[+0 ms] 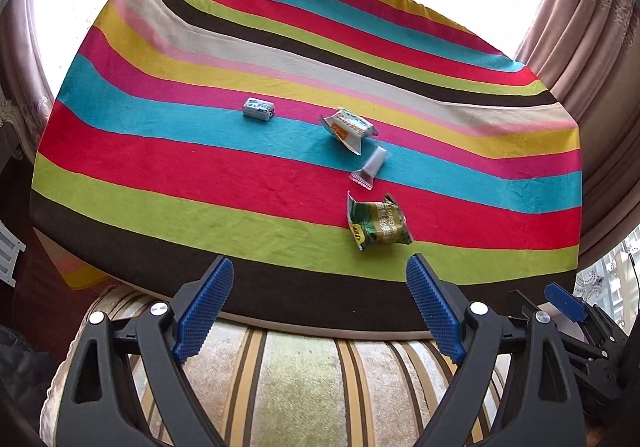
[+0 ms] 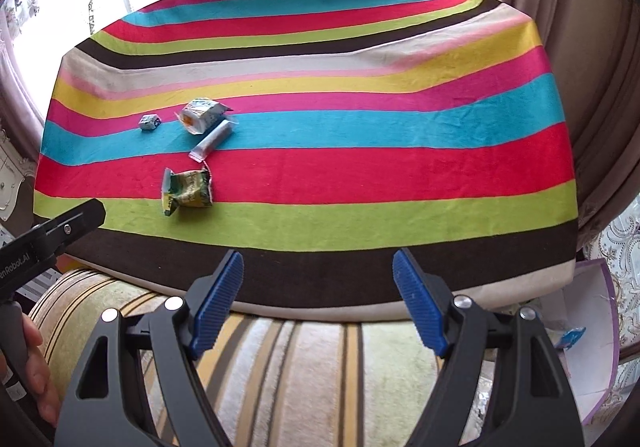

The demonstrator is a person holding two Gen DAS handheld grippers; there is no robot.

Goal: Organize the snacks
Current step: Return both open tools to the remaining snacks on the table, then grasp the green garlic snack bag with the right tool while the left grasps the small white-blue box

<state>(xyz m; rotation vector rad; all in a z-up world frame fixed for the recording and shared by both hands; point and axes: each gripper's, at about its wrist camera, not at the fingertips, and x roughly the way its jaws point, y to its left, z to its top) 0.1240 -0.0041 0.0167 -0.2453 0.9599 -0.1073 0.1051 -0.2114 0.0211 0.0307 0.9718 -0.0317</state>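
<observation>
Setting: a table under a striped cloth in red, cyan, lime, brown, yellow, pink and cream bands, bright window glare at the top of both views, beige patterned curtains along the right edge.
Foreground: a striped upholstered seat at the bottom of both frames, just below the table's near edge.
Snacks: four packets on the cloth, centre-right in the left wrist view, left of centre in the right wrist view.
Green packet: nearest the cameras, crumpled, across the red and lime stripes; below the other three in the right wrist view.
White tube packet: slim, lying diagonally from cyan stripe to red, just above the green packet.
White-and-orange packet: puffy, on the cyan and pink bands, just beside the tube's far end.
Small blue packet: apart from the rest, to their left in both views.
Left gripper: released, blue ribbed pads spread wide, nothing between them, over the near table edge and seat; body also visible at left edge of the right wrist view, a bare hand on its handle.
Right gripper: released too, pads wide apart and holding nothing, low over the brown stripe at bottom centre.
Lower right, right wrist view: a white box with purple rim, a small blue wrapper inside.
</observation>
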